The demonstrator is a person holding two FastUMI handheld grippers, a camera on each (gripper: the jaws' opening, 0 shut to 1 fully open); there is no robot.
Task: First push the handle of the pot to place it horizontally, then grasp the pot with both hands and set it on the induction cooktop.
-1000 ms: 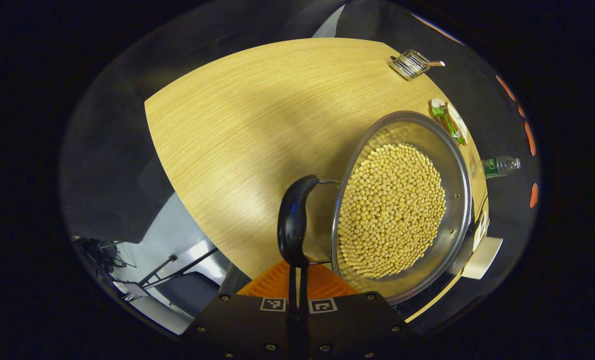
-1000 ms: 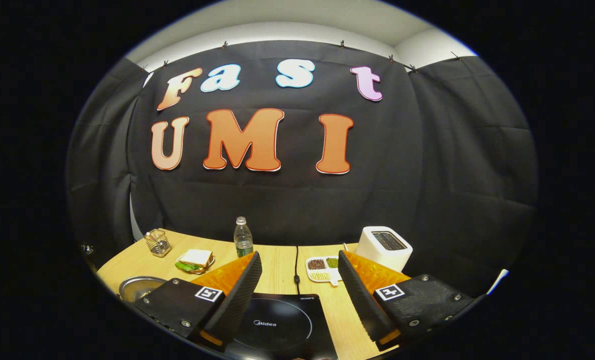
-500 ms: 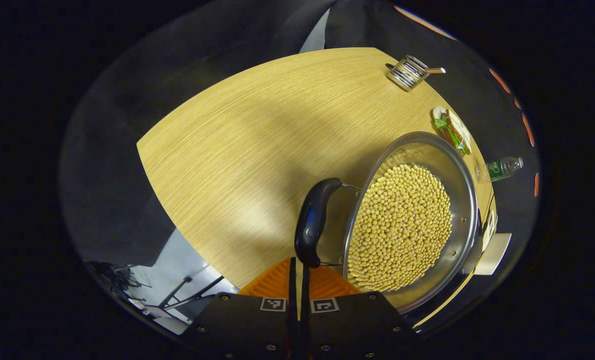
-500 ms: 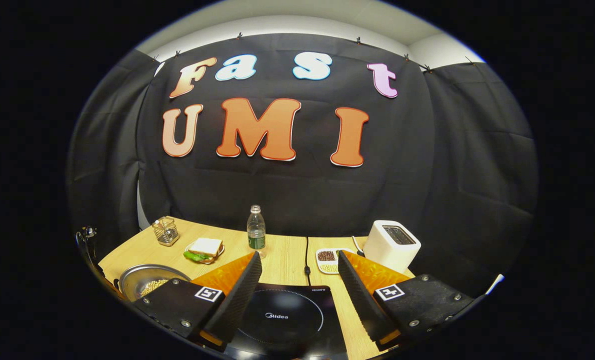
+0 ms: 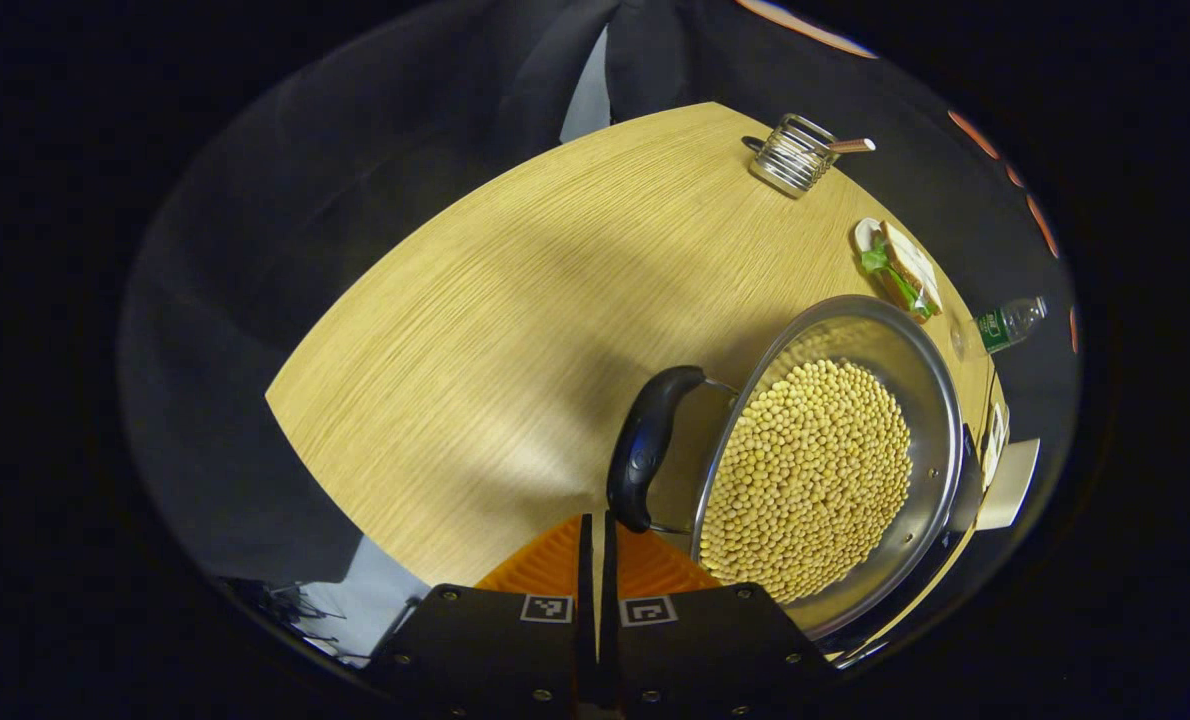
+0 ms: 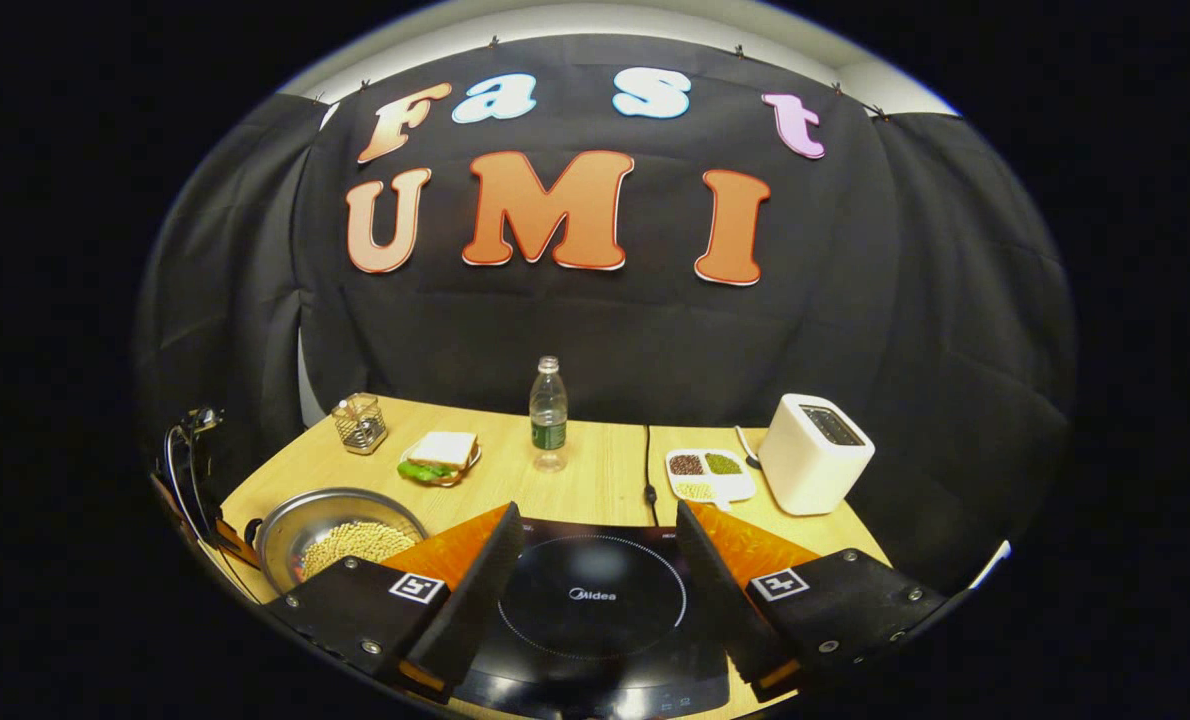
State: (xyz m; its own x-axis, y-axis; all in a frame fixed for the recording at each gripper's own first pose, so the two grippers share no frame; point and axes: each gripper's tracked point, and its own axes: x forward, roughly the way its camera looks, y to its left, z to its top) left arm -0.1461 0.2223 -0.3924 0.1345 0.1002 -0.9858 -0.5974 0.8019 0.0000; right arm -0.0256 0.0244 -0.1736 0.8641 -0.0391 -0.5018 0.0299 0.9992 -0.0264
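With its jaws closed on nothing, left gripper (image 5: 595,530) sits just below the steel bean-filled pot's (image 5: 835,460) black curved handle (image 5: 645,450); right gripper (image 6: 595,545), spread open, hovers over the black induction cooktop (image 6: 595,600).

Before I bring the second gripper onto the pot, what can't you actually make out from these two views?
- Left gripper view: its fingers look shut just below the pot handle; contact with the handle cannot be told.
- Right gripper view: the pot is partly hidden behind one of its fingers; the handle is hard to make out.
- Right gripper view: the induction cooktop has its near edge cut off.
- The pot's opposite handle: dark, unclear.
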